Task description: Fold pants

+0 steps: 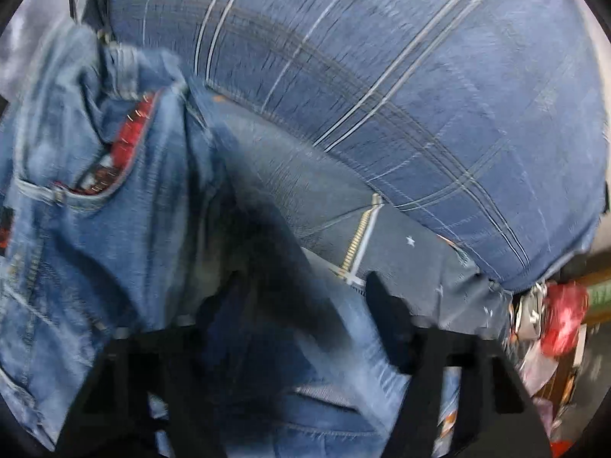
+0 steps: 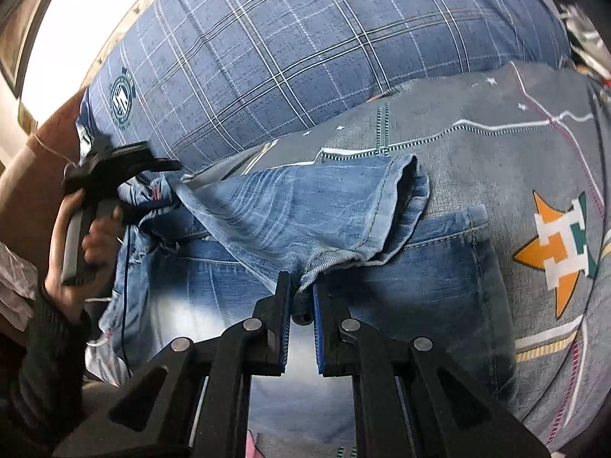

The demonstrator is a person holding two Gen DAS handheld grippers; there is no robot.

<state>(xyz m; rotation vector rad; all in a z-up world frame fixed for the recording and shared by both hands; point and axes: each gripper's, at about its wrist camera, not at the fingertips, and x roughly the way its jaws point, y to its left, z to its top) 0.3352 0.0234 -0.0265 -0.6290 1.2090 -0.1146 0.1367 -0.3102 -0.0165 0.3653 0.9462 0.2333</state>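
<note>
Right claw (image 2: 302, 286) is pinching the jeans (image 2: 401, 278) at a bunched bit of hem, its pads pressed tight on the denim, right where the leg end lies doubled back over the rest of the garment. The jeans are spread on the bed, across a grey patterned sheet (image 2: 496, 160) with a plaid pillow (image 2: 305, 45) just beyond them.

Over at the waist end, the left claw (image 1: 301, 305) sits low on the cloth near the front pocket (image 1: 76, 191); its view is smeared, the fingers stand part-way apart with denim between them, and I cannot tell whether the pads are biting yet. From the right-hand camera you can see the hand (image 2: 82, 236) working that tool at the far edge of the pants.

My read: this is the lengthwise fold, hem being brought up toward the waistband. What comes next needs the left claw to get a firm hold on the waist, then both ends carried together and laid flat so the edges line up.

Containers: none to speak of, just some blurred clutter (image 1: 557, 316) off the bed's edge
</note>
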